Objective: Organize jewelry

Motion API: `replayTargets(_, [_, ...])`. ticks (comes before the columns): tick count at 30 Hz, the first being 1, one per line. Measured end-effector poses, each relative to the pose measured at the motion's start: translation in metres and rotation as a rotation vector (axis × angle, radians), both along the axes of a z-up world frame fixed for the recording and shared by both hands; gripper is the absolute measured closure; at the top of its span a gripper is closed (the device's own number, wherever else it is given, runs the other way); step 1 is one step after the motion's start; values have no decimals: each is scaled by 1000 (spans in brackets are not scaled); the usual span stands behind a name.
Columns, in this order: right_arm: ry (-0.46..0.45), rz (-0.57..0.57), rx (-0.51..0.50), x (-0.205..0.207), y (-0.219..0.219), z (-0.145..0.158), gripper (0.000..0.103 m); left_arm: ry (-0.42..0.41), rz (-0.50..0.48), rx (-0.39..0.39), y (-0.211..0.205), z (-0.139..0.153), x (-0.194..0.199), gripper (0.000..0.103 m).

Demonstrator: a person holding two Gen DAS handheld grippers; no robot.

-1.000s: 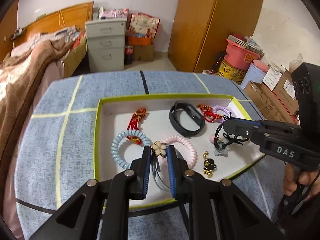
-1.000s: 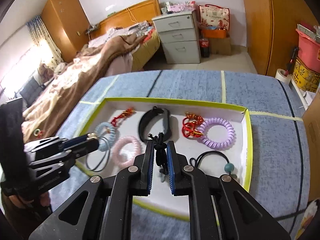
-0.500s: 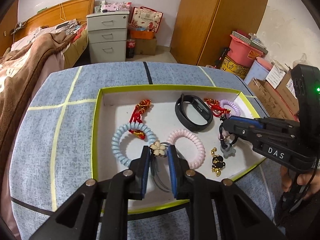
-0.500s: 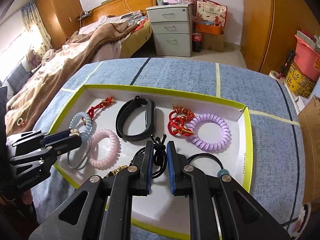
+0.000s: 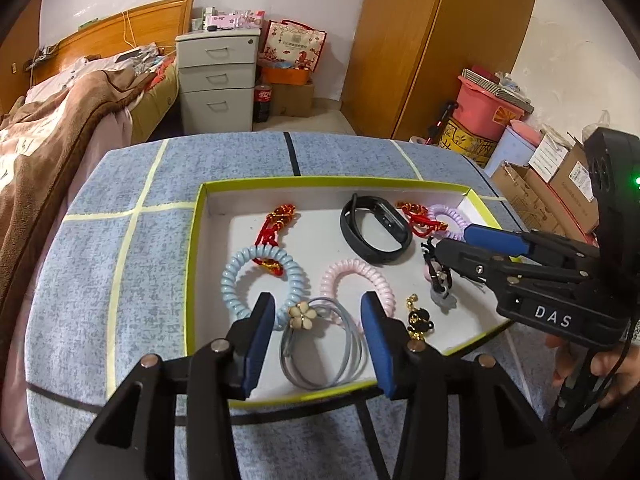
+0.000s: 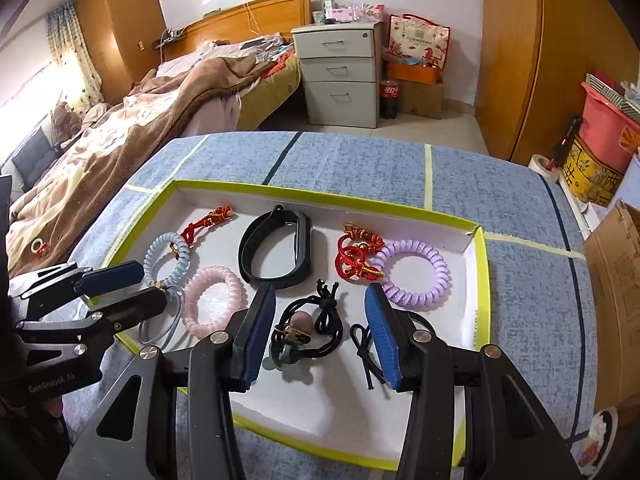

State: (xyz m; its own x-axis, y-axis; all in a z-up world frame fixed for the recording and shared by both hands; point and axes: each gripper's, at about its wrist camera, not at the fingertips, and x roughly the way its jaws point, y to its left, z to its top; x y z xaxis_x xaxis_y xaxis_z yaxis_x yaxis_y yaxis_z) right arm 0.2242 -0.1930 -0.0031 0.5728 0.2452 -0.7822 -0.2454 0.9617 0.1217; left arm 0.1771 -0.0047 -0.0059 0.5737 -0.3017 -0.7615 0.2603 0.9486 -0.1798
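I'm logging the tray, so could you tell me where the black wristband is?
The black wristband lies mid-tray toward the far wall, between the pink coil tie on its left and the red cord charm on its right.

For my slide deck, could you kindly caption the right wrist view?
Right gripper, jaws just opened, over a black corded hair tie in the green-rimmed white tray.

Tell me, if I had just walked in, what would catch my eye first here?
Probably the shallow white tray with the lime-green rim on the blue cloth, strewn with hair ties and bracelets: a purple coil at its right, a black wristband mid-tray. Then the two black hand-held tools: the left gripper, jaws just opened, straddles a grey flower hair tie, and the right gripper, also just opened, a black cord tie.
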Motion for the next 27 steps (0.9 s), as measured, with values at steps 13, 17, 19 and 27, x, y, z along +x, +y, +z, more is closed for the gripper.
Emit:
replayTargets(13, [-121, -117, -13, -70, 0, 24, 55, -98, 144, 73, -2, 16, -45, 46])
replayTargets(17, [-142, -124, -17, -88, 2, 27, 55, -118, 174, 80, -4, 18, -56, 46])
replayTargets(19, [-145, -130, -9, -93, 0, 28, 55, -122, 186, 88, -5, 18, -59, 46])
replayTargets(27, [-154, -129, -11, -105, 6, 28, 55, -130, 214, 127, -9, 18, -66, 46])
